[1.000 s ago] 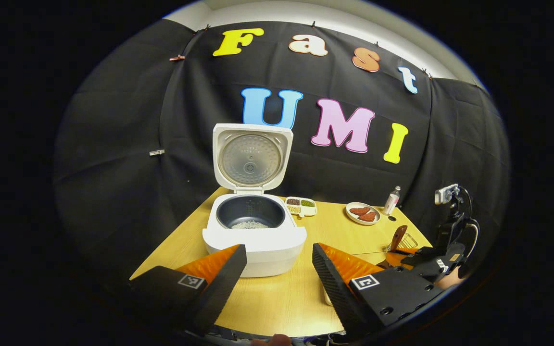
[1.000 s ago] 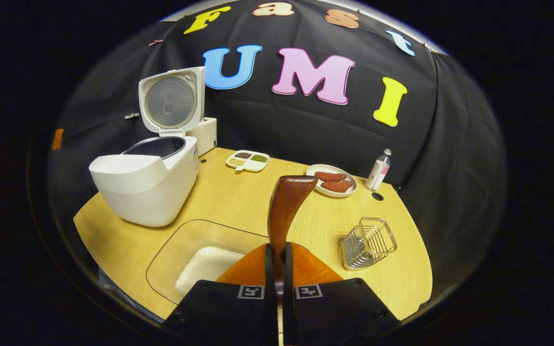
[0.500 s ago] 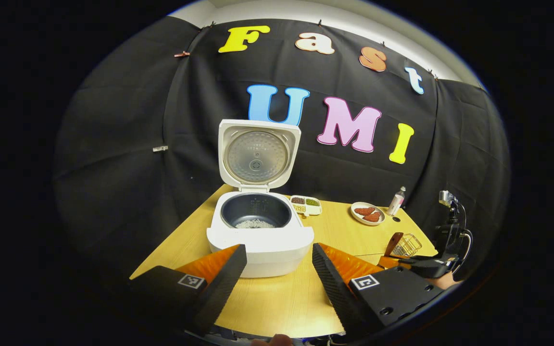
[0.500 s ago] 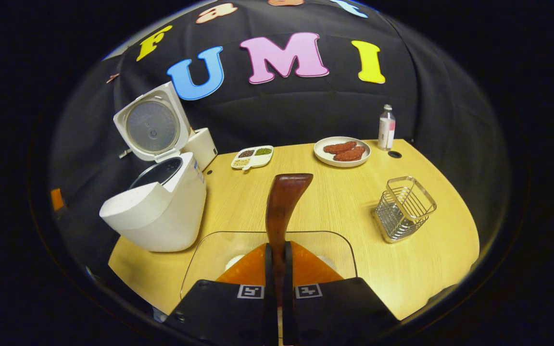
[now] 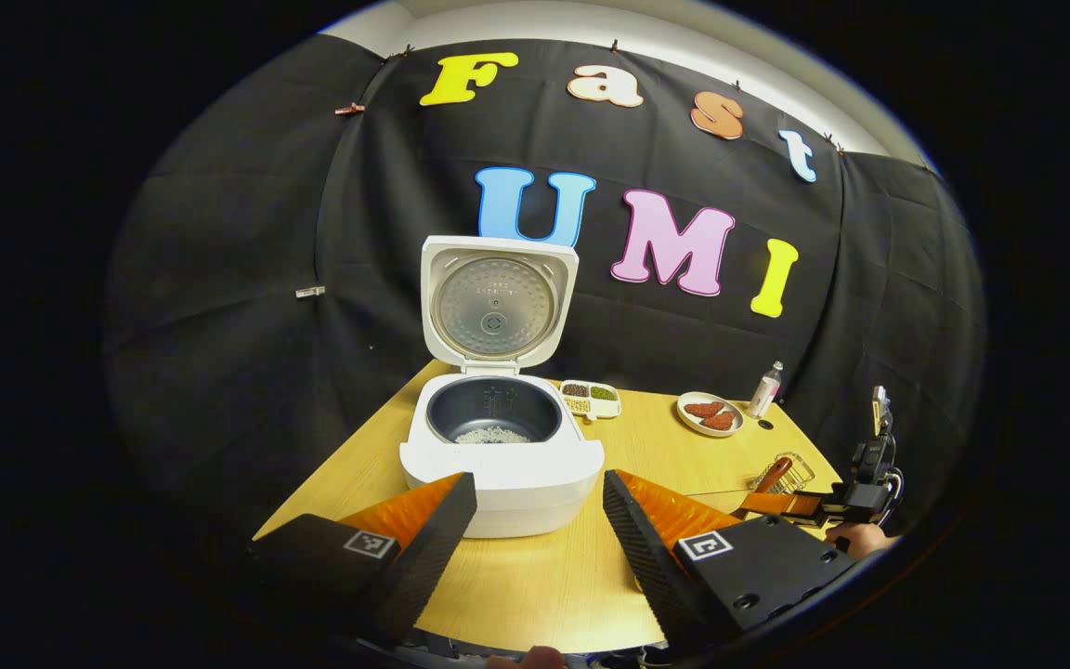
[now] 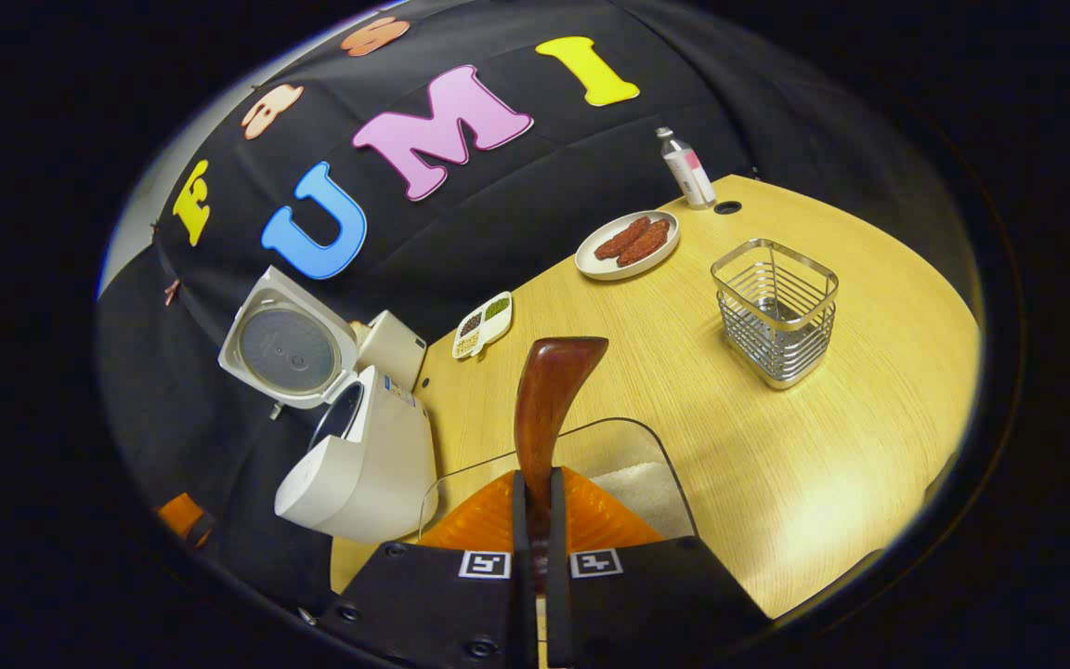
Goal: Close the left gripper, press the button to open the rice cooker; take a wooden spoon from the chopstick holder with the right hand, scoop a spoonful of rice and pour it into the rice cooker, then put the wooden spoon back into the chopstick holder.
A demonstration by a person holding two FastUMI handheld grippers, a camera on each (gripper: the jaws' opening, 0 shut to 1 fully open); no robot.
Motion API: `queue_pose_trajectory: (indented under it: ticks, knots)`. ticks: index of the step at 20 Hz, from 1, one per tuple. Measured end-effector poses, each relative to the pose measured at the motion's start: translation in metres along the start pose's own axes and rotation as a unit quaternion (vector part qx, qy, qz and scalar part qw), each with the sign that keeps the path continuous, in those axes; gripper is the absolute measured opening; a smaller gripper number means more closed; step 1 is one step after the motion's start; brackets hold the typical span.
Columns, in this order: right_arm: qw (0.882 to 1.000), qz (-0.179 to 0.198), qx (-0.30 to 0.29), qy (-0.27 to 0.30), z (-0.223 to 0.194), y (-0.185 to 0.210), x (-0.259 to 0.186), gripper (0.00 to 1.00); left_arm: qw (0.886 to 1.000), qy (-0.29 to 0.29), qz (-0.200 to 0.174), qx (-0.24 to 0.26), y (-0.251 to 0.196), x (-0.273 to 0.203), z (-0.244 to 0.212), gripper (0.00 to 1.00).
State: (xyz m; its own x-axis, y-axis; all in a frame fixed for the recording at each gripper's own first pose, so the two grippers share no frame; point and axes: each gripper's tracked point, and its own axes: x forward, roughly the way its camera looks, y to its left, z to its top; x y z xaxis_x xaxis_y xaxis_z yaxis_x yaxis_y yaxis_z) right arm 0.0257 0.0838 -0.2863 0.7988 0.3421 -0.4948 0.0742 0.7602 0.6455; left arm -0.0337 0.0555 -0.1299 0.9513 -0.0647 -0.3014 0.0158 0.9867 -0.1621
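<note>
Both fingers of the right gripper (image 6: 532, 483) clench the wooden spoon (image 6: 549, 395), bowl up over the counter (image 6: 823, 446), chopstick holder (image 6: 775, 311) well apart. Left gripper (image 5: 535, 520) gapes wide before the open rice cooker (image 5: 498, 446).

We see a black cloth (image 5: 247, 279) hung as the booth's wall, creased in long folds and fixed along its top edge with small clips. Above it runs a strip of pale wall (image 5: 646, 28). In front stands a light wooden tabletop (image 6: 832, 465) with a rounded edge and a small round hole (image 6: 727, 207) near the cloth. Light glares softly off the wood.
</note>
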Motion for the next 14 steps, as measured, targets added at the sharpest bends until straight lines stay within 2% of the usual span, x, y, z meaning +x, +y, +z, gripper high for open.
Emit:
queue_pose_trajectory:
  ticks: [3, 8, 11, 14]
  knots:
    - [0.999, 0.026, 0.045, -0.005, 0.009, 0.005, -0.009, 0.08, 1.0, 0.001, 0.0, 0.002, 0.002, -0.003, -0.001, 0.95]
    - [0.996, 0.037, 0.081, -0.011, 0.018, 0.005, -0.013, 0.09, 1.0, -0.005, 0.003, 0.008, 0.006, -0.008, 0.003, 0.94]
    - [0.992, 0.057, 0.116, -0.015, 0.029, 0.022, -0.022, 0.09, 1.0, -0.006, 0.005, 0.004, 0.009, -0.009, 0.003, 0.95]
    - [0.99, 0.071, 0.121, -0.03, 0.05, 0.051, -0.031, 0.08, 1.0, -0.006, 0.0, 0.002, 0.008, -0.01, 0.001, 0.94]
